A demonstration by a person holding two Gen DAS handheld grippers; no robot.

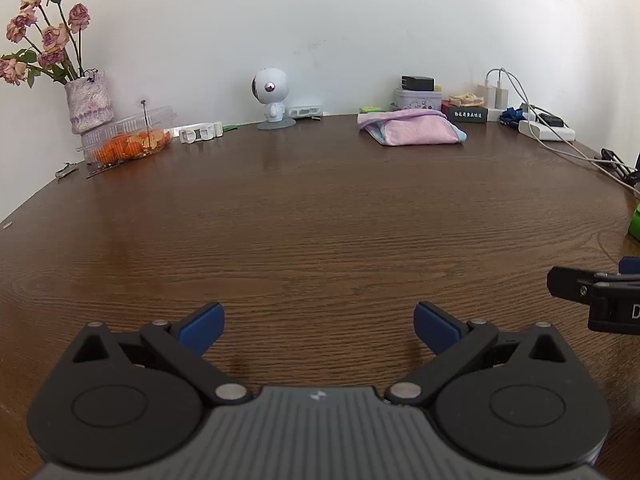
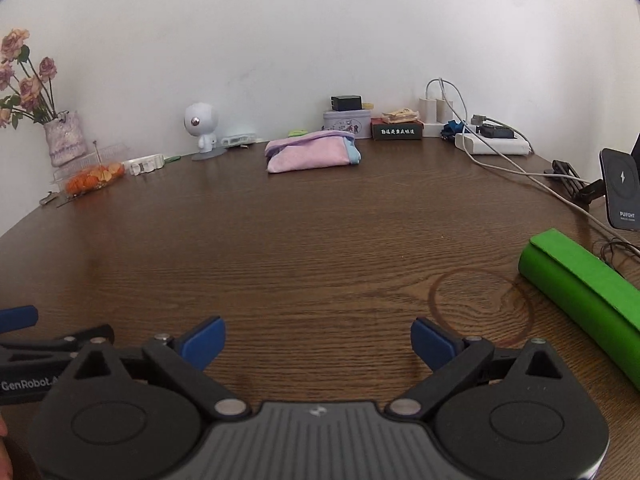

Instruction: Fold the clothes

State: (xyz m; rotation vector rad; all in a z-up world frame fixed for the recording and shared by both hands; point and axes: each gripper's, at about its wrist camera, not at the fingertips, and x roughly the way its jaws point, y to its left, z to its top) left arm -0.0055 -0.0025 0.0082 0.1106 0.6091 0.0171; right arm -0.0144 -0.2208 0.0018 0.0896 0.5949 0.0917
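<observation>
Left to right: your left gripper (image 1: 319, 328) hangs low over the bare wooden table (image 1: 320, 220), jaws spread wide and holding nothing; your right gripper (image 2: 318, 340) sits just beside it in the same released state. The task's thing, a pink garment (image 2: 310, 155) already lying in a compact fold, rests at the far edge near the floral tin (image 2: 346, 122), well apart from both grippers. A green pouch (image 2: 584, 284) lies at the right; keep clear of it and of the charger cable (image 2: 532, 178). Judged step: the reach; advance both grippers level, jaws kept apart, and take two corners of one edge together.
</observation>
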